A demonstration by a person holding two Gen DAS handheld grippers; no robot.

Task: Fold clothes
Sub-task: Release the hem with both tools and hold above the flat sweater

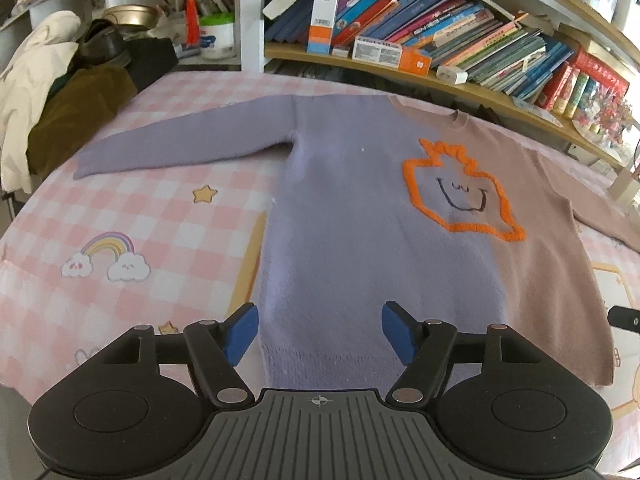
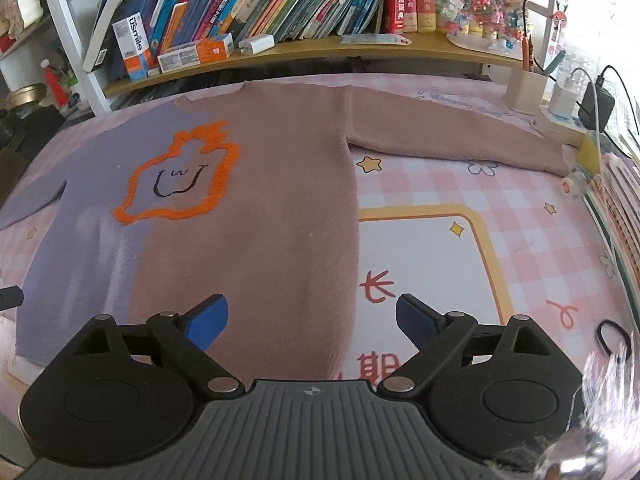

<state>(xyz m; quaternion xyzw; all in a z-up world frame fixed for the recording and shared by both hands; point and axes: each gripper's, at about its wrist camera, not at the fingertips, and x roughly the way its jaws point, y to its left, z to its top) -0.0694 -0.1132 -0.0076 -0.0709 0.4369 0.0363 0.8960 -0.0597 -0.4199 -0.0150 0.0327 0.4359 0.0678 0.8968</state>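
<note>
Pink-checked bedding [image 1: 168,208] with rainbow and star prints covered the surface, and a two-tone sweater [image 1: 352,216] lay flat on it, front up, its neckline toward the bookshelf [image 2: 280,46] behind. The lilac sleeve [image 1: 180,148] stretched out from the sweater toward a pile of clothes [image 1: 60,100], while the brownish-pink sleeve [image 2: 460,136] reached toward a power strip [image 2: 564,122]. An orange-outlined smiling figure [image 2: 176,176] sat on the sweater's chest. The left gripper [image 1: 318,334] hovered at the lilac hem, jaws wide and empty. The right gripper [image 2: 312,320] hung over the sweater's pink side edge, jaws likewise wide, holding nothing. A black hair tie [image 2: 614,338] lay on the bedding beside the right gripper.
</note>
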